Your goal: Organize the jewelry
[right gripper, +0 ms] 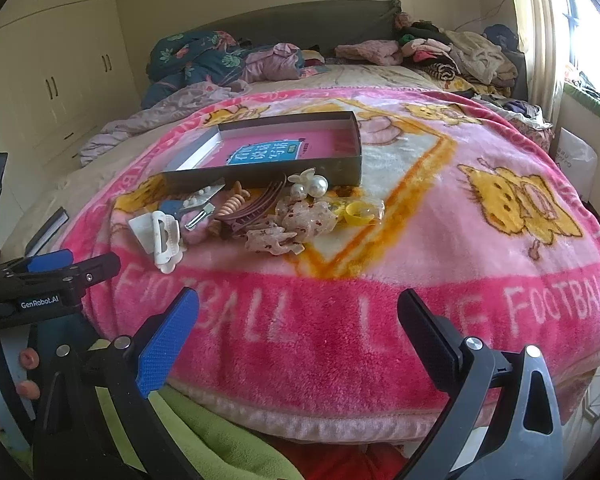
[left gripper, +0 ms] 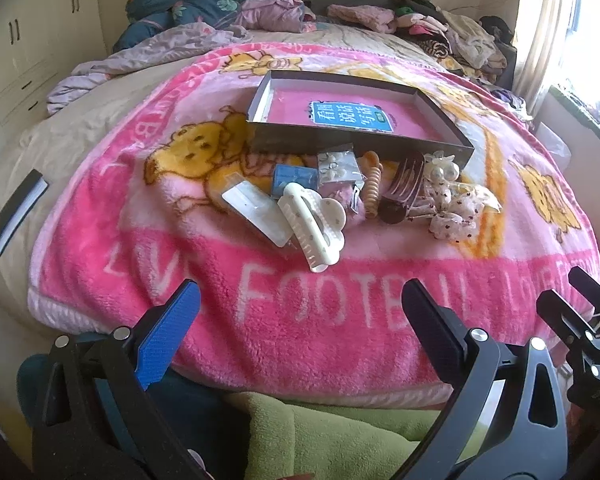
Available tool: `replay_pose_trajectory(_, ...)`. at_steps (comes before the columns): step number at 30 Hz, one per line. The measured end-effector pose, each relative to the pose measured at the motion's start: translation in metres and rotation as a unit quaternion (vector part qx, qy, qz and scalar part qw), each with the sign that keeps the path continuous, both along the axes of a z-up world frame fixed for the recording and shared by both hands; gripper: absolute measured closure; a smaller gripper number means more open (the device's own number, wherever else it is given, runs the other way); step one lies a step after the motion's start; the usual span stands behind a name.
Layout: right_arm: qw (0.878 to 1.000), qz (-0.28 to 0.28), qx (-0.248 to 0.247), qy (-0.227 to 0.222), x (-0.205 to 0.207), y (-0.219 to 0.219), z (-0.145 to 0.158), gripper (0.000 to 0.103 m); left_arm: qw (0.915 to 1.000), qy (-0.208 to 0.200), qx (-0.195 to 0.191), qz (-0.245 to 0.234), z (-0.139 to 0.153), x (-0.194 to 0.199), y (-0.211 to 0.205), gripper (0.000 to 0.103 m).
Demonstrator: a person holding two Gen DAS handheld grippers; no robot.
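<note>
Nothing appears sorted yet. The shallow grey box (left gripper: pixel 364 148) sits on the pink blanket (left gripper: pixel 300 320) spread over the bed, and apart from the pink printed card with a blue label (left gripper: pixel 350 117) lying on its floor, it looks empty of jewelry in both views.

All the pieces lie in a loose heap on the blanket just in front of the box's near wall. At the near left of the heap are a white claw clip (left gripper: pixel 314 224) and a flat pale clip (left gripper: pixel 256 210) touching it. Behind them sit a small blue box (left gripper: pixel 294 180) and a card of earrings (left gripper: pixel 338 166). Toward the middle lie an orange spiral hair tie (left gripper: pixel 374 186) and a dark brown comb clip (left gripper: pixel 404 188). At the right end are a pearl ornament (left gripper: pixel 444 170) and a dotted fabric bow (left gripper: pixel 456 216), with something yellow (right gripper: pixel 356 212) beside them that is too small to identify.

The left tongs (left gripper: pixel 300 320) are spread wide and hold nothing, hovering over the blanket's near edge, well short of the heap. The right tongs (right gripper: pixel 298 320) are likewise spread and empty, at a similar distance.

Judging from this, the whole task remains: every item has to be picked from the heap and placed in the box.
</note>
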State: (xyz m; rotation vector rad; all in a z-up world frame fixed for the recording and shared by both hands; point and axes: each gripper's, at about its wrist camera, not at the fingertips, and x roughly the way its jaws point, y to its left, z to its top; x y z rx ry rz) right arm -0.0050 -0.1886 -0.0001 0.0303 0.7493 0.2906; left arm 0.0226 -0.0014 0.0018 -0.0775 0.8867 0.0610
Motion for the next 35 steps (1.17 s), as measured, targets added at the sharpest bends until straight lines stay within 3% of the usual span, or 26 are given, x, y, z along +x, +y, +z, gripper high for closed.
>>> replay_pose_trajectory(35,1.0,0.003,0.001,0.0,-0.0009,0.0016,-0.0005,0.006,1.0,-0.004,0.003,-0.002,0.0017,-0.001,0.0004,0.011)
